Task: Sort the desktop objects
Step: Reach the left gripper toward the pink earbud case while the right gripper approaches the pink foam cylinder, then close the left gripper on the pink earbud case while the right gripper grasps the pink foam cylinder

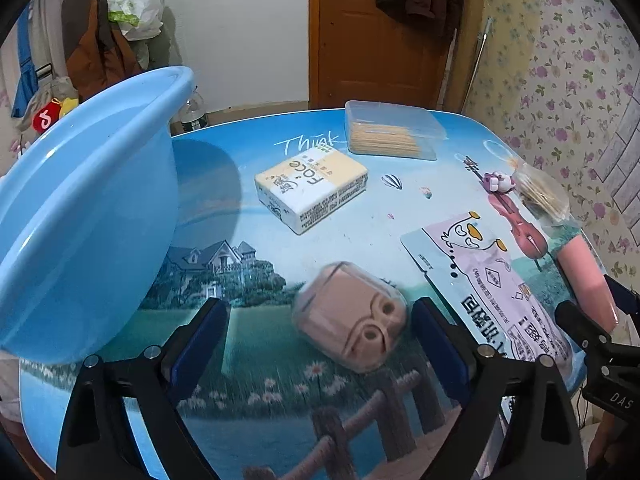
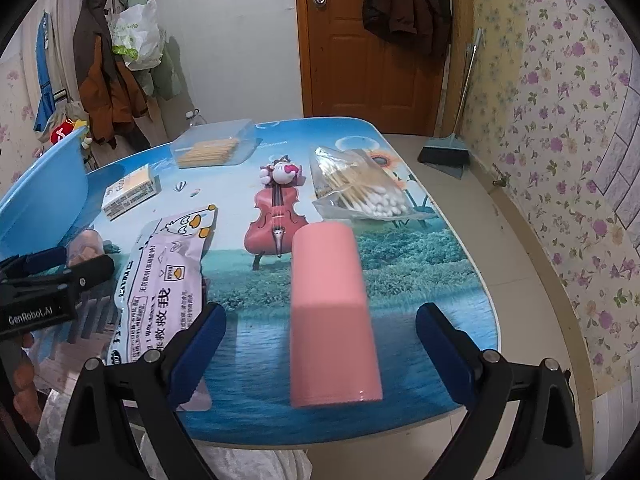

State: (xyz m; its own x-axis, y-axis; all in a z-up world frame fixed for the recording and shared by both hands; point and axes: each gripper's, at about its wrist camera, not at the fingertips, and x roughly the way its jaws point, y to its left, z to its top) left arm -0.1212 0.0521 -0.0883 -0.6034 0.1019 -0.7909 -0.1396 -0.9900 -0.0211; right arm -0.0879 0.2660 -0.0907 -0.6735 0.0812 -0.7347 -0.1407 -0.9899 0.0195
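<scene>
My left gripper (image 1: 320,332) is open with a beige earbud case (image 1: 350,316) lying on the table between its fingers. A large blue basin (image 1: 80,216) stands at the left. My right gripper (image 2: 320,332) is open around a pink roll (image 2: 330,312) lying on the table, not touching it. A yellow tissue pack (image 1: 312,188), a clear box of toothpicks (image 1: 394,130), a pink-white snack bag (image 2: 164,280), a bag of cotton swabs (image 2: 360,192) and a small pink toy (image 2: 282,172) lie on the table.
The table (image 2: 440,280) has a printed landscape top; its right and near edges drop to a tiled floor. A dustpan (image 2: 444,156) stands by the wooden door (image 2: 360,60). Coats hang at the back left.
</scene>
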